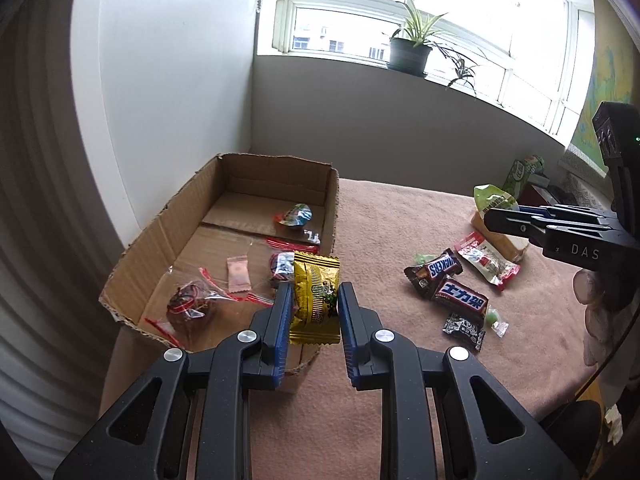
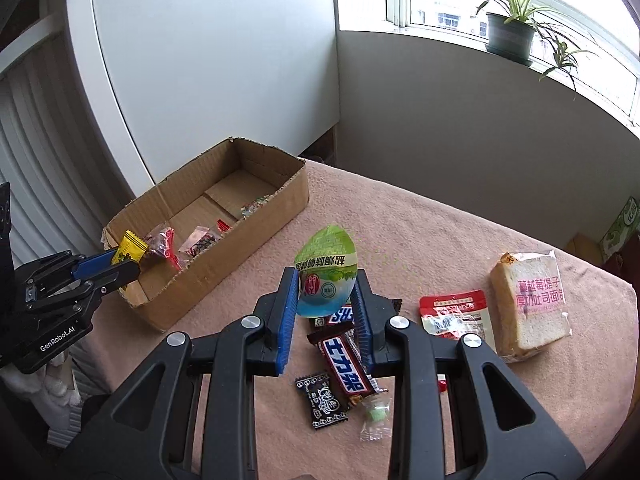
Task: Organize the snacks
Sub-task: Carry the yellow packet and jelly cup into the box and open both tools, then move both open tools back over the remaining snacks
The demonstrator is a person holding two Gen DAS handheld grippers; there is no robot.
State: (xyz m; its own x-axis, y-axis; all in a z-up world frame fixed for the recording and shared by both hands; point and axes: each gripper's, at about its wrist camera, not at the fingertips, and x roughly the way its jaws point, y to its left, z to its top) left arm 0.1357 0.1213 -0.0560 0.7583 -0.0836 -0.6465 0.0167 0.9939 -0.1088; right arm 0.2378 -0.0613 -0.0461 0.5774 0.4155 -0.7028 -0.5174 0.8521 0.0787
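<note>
My left gripper [image 1: 313, 294] is shut on a yellow-gold snack packet [image 1: 316, 296] and holds it over the near right corner of the open cardboard box [image 1: 160, 224]; the packet also shows in the right wrist view [image 2: 129, 251]. The box holds several small snacks. My right gripper [image 2: 326, 280] is shut on a green-and-white round snack pack [image 2: 325, 270] held above the table; it shows in the left wrist view [image 1: 493, 197]. Snickers bars [image 1: 460, 292], a black candy [image 2: 323, 400], a red pouch [image 2: 454, 312] and packed bread [image 2: 532, 304] lie on the pink cloth.
The box stands at the table's left [image 2: 248, 240] beside a white cabinet [image 1: 168, 80]. A potted plant [image 1: 412, 48] stands on the windowsill behind. A green carton [image 1: 520, 172] sits at the far right. The table's front edge [image 2: 96, 320] is near the left gripper.
</note>
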